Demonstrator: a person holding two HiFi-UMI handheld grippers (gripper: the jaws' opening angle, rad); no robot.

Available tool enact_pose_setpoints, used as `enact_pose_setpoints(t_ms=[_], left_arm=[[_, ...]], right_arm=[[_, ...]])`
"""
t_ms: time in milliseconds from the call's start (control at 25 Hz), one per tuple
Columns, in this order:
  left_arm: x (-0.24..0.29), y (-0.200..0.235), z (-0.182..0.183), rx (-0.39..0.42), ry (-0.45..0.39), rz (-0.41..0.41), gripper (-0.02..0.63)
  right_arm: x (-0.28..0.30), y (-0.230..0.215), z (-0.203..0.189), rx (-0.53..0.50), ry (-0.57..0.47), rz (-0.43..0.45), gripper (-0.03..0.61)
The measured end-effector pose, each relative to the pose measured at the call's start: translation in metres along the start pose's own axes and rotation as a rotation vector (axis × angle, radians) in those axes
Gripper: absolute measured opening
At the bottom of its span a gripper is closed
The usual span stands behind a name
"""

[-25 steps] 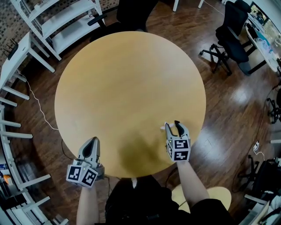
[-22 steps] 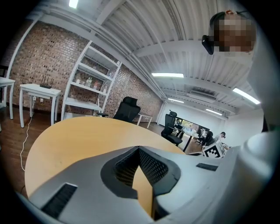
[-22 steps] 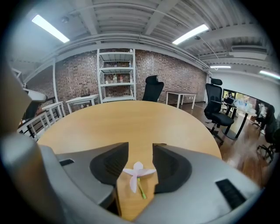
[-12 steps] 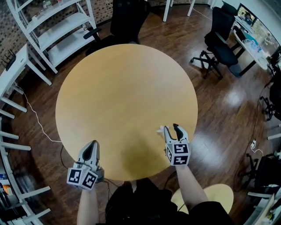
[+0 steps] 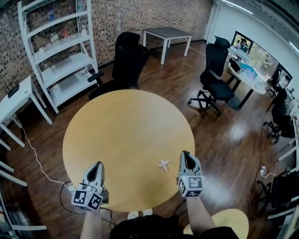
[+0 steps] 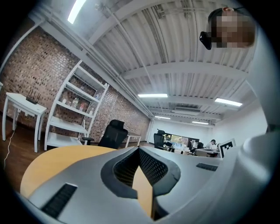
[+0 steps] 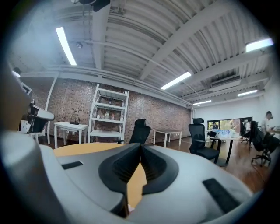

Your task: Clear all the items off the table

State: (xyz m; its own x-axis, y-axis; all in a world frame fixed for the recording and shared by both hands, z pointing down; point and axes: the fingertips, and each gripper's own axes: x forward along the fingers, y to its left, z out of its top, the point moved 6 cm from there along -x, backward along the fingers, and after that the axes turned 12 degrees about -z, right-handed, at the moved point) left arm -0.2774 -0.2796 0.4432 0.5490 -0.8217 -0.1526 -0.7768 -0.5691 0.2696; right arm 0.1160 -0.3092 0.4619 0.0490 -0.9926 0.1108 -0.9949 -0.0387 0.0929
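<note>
Lying at near edge of table (image 5: 126, 130): scrap (image 5: 163, 165), white, judged light and flimsy; to be pinched centrally. Clenched empty: left gripper (image 5: 97, 165); right gripper (image 5: 185, 153), jaws just closed.

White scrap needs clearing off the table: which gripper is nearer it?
Right. The right gripper is close beside the white scrap, on its right; the left gripper is far to its left.

Matt wood, glossy floor
The round bench (image 5: 126, 135) has a smooth, matt, pale wooden top; the floor (image 5: 233, 135) is glossy dark planking; the wall (image 5: 117, 14) is rough brick.
</note>
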Motion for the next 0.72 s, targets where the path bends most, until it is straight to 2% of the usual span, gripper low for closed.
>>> enact_pose_setpoints(t_ms=[120,240,400,600,720], left_arm=[[-0.01,0.006,0.003,0.006,-0.02,0.002,-0.009],[-0.006,0.005,0.003,-0.005,-0.042,-0.004,-0.009],[0.016,-0.006,0.011,0.017,-0.069,-0.086,-0.009],[0.027,-0.013,0.013,0.027,-0.065,-0.135,-0.009],[0.033,-0.02,0.012,-0.016,-0.067,-0.189,-0.01]], right_arm=[[-0.016,-0.008,0.012,0.03,-0.06,-0.042,0.005],[-0.022,-0.017,0.016,0.035,-0.078,-0.073,0.005],[-0.028,-0.028,0.032,0.042,-0.134,-0.11,0.005],[-0.038,-0.032,0.035,0.01,-0.148,-0.147,0.005],[-0.044,-0.041,0.032,0.019,-0.148,-0.17,0.005]])
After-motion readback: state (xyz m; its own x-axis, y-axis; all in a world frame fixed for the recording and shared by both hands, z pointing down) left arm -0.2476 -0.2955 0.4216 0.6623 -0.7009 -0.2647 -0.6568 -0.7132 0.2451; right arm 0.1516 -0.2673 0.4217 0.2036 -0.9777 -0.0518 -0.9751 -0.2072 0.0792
